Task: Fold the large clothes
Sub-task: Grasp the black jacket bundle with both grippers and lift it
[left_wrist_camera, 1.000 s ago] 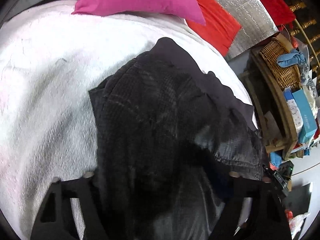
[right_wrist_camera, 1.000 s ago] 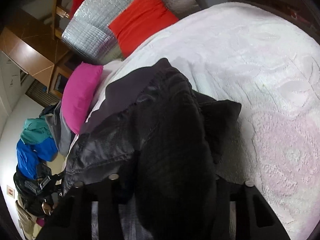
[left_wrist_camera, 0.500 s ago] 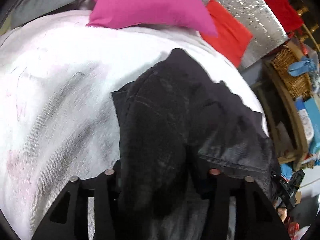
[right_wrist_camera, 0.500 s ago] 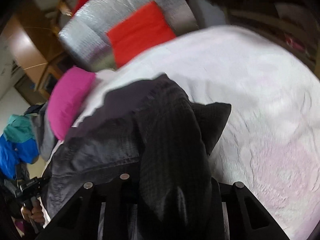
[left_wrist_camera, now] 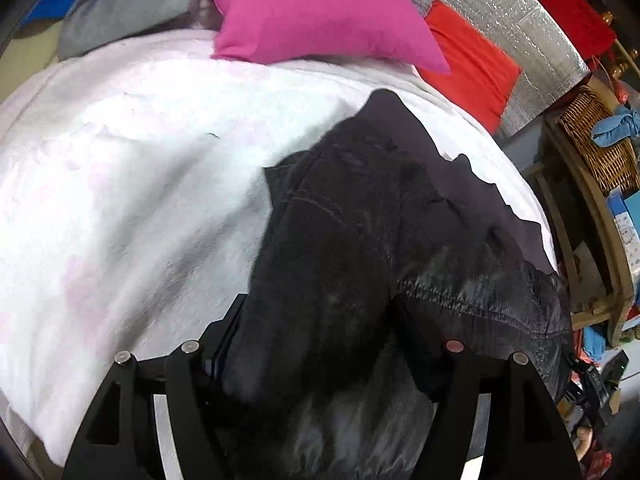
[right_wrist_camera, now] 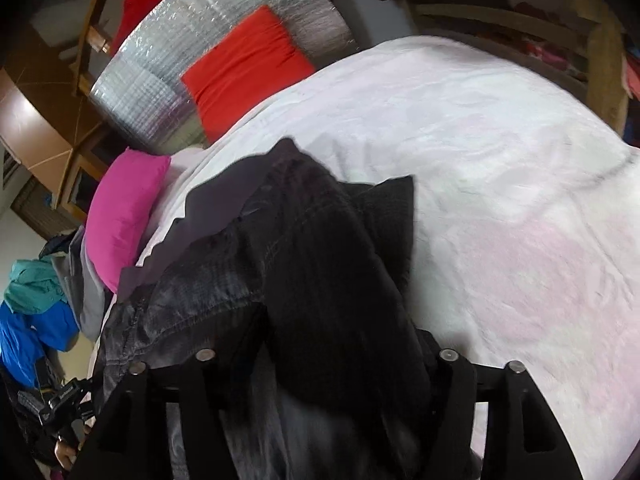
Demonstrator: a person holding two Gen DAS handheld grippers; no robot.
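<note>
One dark jacket (left_wrist_camera: 360,232) lies bunched on the white bedspread (left_wrist_camera: 120,200), its far tip pointing toward the pink pillow (left_wrist_camera: 320,12), its near end lifted into both tools. The left gripper (left_wrist_camera: 320,364) has its jaws clamped on a thick roll of the jacket's cloth; the right gripper (right_wrist_camera: 324,360) likewise is closed around a fold of the same garment (right_wrist_camera: 320,260). Two grippers, one jacket, one pink pillow (right_wrist_camera: 120,208) and one red cushion (left_wrist_camera: 472,64) against the silver quilted panel (left_wrist_camera: 520,32) beyond the pillow; a wicker basket (left_wrist_camera: 596,140) sits off the bed's side. The risk, judging from the heavy bunching: the slick shell fabric could slide from either grip, or uneven pulling could drag the layers askew and spoil the fold line.
</note>
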